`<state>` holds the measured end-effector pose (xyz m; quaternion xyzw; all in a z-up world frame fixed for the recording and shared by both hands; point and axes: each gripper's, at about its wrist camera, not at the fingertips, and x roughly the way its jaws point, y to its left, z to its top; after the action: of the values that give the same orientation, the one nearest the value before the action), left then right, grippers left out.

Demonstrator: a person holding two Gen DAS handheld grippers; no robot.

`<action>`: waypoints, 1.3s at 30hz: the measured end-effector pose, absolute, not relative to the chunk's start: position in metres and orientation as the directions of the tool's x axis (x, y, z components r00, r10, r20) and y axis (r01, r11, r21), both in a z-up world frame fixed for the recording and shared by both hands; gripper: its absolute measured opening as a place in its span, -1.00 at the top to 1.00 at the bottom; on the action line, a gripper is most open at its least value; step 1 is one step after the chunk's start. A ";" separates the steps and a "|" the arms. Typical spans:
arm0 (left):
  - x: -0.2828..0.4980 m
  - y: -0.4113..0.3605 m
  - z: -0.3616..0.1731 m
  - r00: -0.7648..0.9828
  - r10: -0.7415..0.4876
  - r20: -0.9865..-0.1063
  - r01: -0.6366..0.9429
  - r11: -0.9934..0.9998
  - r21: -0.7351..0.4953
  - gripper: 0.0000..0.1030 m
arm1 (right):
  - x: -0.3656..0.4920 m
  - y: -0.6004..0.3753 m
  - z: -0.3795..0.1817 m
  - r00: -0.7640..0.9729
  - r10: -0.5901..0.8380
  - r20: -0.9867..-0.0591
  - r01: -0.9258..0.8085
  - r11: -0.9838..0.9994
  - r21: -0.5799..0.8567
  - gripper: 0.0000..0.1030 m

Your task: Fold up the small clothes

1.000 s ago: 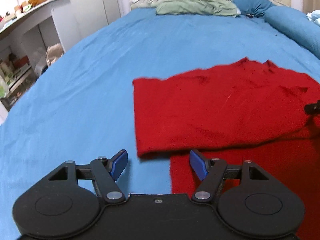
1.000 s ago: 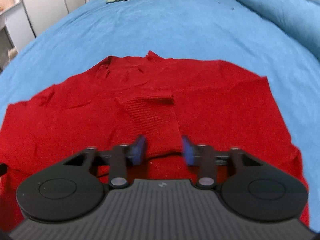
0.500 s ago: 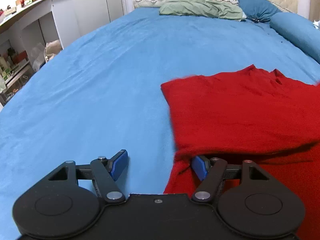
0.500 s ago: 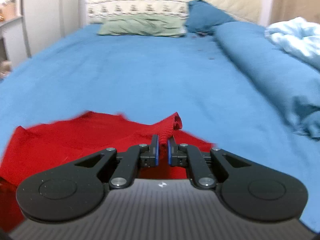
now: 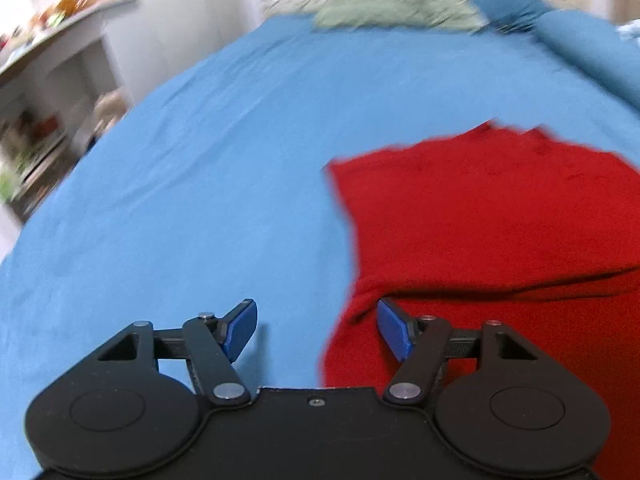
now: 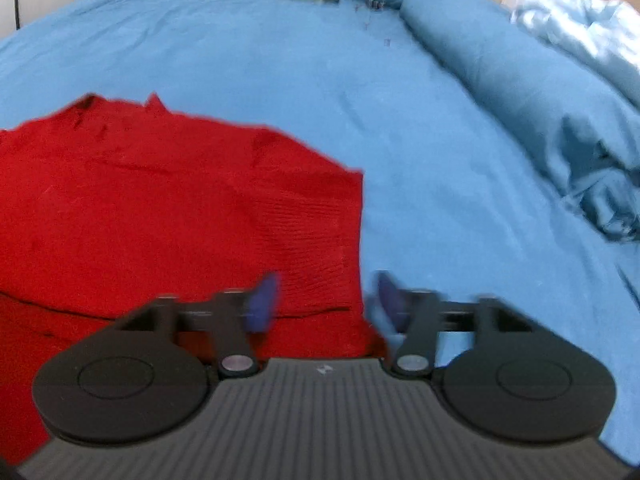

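Release is the change: half a second ago the right gripper (image 6: 326,300) was pinched on the red sweater's (image 6: 160,208) edge; now its fingers stand apart, like the left gripper's (image 5: 316,330), and both sleeves lie folded inward, mid-frame on the bed (image 5: 200,160). Likely next: the bottom fold. No containers in view.

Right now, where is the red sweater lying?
The red sweater lies on the blue bed sheet, at the right of the left wrist view and the left of the right wrist view.
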<state>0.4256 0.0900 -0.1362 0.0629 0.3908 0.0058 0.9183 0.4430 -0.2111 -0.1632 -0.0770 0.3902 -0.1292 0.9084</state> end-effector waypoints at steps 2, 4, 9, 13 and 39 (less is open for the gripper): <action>0.423 0.075 -0.126 0.723 0.013 -0.690 0.093 0.989 0.116 -0.47 | 0.435 -0.207 -0.153 0.714 -0.199 -0.671 0.117 0.979 -0.166 -0.78; 0.429 0.060 -0.124 0.724 -0.038 -0.689 0.135 0.987 0.087 -0.59 | 0.437 -0.201 -0.152 0.714 -0.118 -0.690 0.067 0.993 -0.100 -0.79; 0.448 0.039 -0.138 0.708 -0.113 -0.698 0.152 0.988 -0.006 -0.65 | 0.453 -0.202 -0.176 0.666 -0.118 -0.736 0.107 0.992 -0.063 -0.86; 0.466 0.037 -0.154 0.640 -0.116 -0.760 0.138 0.990 -0.035 -0.66 | 0.457 -0.221 -0.179 0.641 -0.047 -0.766 0.141 0.988 0.057 -0.96; 0.359 0.071 -0.048 0.802 -0.025 -0.597 0.025 1.000 -0.009 -0.77 | 0.397 -0.238 -0.060 0.824 0.086 -0.559 -0.007 0.990 0.142 -1.00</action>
<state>0.3588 0.0706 -0.0478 -0.0003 0.3147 -0.0130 0.9491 0.3967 -0.2378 -0.0602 0.0669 0.2953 0.0244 0.9527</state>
